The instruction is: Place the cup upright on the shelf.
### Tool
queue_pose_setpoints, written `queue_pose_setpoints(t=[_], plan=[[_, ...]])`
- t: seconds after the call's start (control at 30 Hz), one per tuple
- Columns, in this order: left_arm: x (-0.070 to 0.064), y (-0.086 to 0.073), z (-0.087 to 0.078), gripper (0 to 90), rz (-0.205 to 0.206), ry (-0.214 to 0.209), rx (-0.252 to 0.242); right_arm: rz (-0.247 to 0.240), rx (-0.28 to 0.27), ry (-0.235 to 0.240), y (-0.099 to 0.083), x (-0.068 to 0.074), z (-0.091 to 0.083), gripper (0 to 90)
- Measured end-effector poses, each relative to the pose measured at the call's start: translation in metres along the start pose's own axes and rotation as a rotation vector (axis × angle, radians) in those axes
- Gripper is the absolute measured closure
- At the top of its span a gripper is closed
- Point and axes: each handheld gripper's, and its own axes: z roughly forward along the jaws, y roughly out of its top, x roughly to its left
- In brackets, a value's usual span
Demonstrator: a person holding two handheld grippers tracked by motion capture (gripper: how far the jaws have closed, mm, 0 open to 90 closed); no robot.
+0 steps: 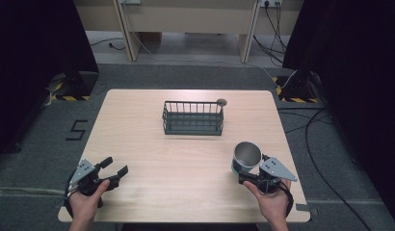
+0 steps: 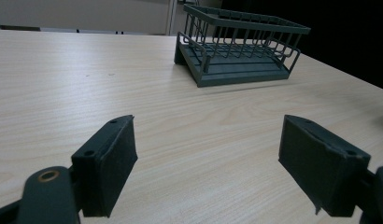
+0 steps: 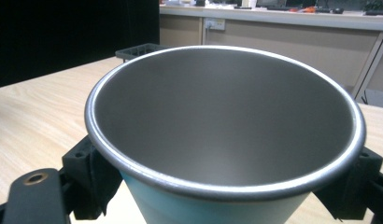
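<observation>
Holding the right gripper [image 1: 247, 174] low at the near right part of the light wooden table [image 1: 186, 159], you have its two black jaws pressed against the sides of a metal cup with a pale blue outside and a grey steel inside [image 1: 246, 158]. The cup stands upright with its open mouth up, and in the right gripper view its rim [image 3: 225, 184] sits between the jaws, one at each side of the blue wall. Your right hand [image 1: 271, 202] comes from the bottom edge and wraps the handle from behind.

Your left gripper [image 1: 114, 169] is near the left front corner of the table, well apart from the cup. Its jaws are spread wide with nothing between them, and in the left gripper view they point toward the rack. Your left hand [image 1: 85, 202] holds it just above the wood.

A dark grey wire rack with a flat base [image 1: 192, 118] stands in the middle far part of the table, between the two grippers and beyond them. A small round dark thing [image 1: 221, 102] lies at its far right corner; what it is I cannot tell.

Around the table there is grey floor [image 1: 186, 77], black curtains [image 1: 32, 57] at both sides, cables [image 1: 321, 144] at the right and pale wooden furniture [image 1: 186, 19] at the back.
</observation>
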Motion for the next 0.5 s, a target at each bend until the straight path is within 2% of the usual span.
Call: queue_pose_setpoints(t=[0.5], plan=[[0.0, 0.0, 0.0, 18.4, 0.001, -0.001, 0.0, -0.008, -0.032, -0.017, 0.015, -0.004, 0.011, 15.7]])
